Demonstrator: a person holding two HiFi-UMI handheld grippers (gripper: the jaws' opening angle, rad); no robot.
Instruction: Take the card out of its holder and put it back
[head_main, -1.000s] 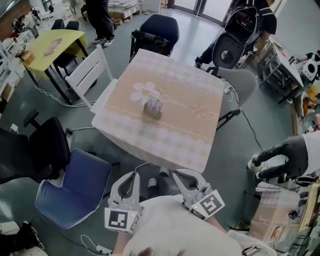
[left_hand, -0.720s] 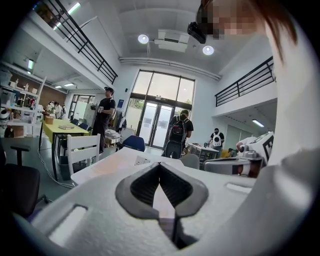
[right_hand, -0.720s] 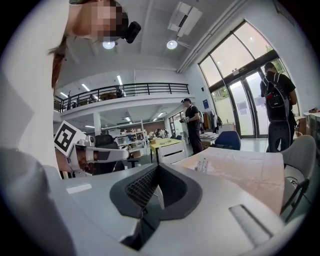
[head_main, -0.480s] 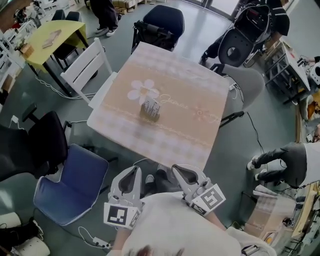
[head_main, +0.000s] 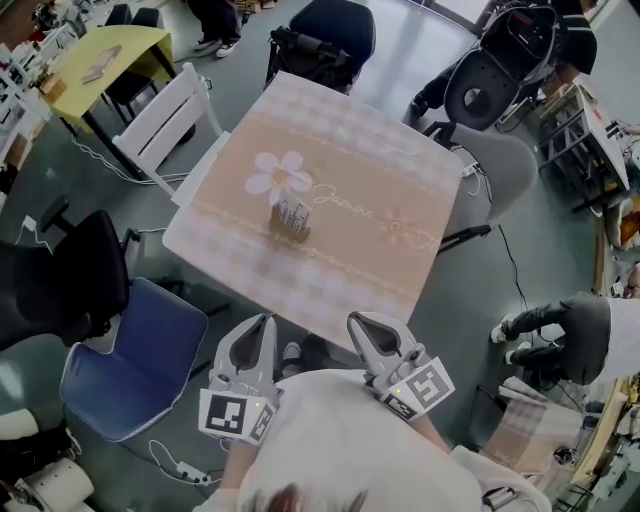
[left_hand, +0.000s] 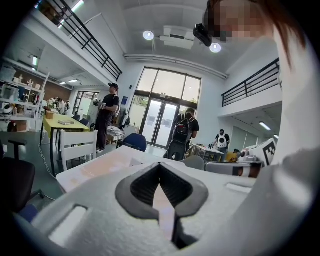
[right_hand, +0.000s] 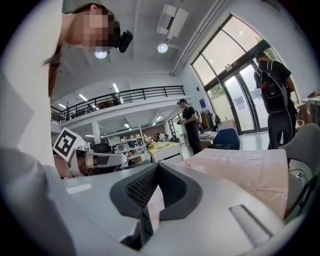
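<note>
Head view, holder (head_main: 289, 228): stands on the table (head_main: 350, 150), left of centre, just below a flower print.
Head view, card (head_main: 292, 211): upright in the holder; too small to give its long axis.
Head view, left tool (head_main: 264, 322): off the table's near edge, tip pointing at the table; holder lies at about 12 to 1 o'clock from it, well apart.
Head view, right tool (head_main: 359, 322): beside the left tool; holder lies at about 11 o'clock from it.
Head view, nearer tool: the left, by a small margin (judgement).
Left gripper view, left tool (left_hand: 160, 170): jaws pressed together, nothing between them; table (left_hand: 95, 167) ahead at 11 o'clock; holder not seen here.
Right gripper view, right tool (right_hand: 157, 170): jaws pressed together, empty; table (right_hand: 240, 167) ahead at 2 o'clock; holder not seen here.
Task state: card not yet removed; both tools must first reach forward and spread (judgement).
</note>
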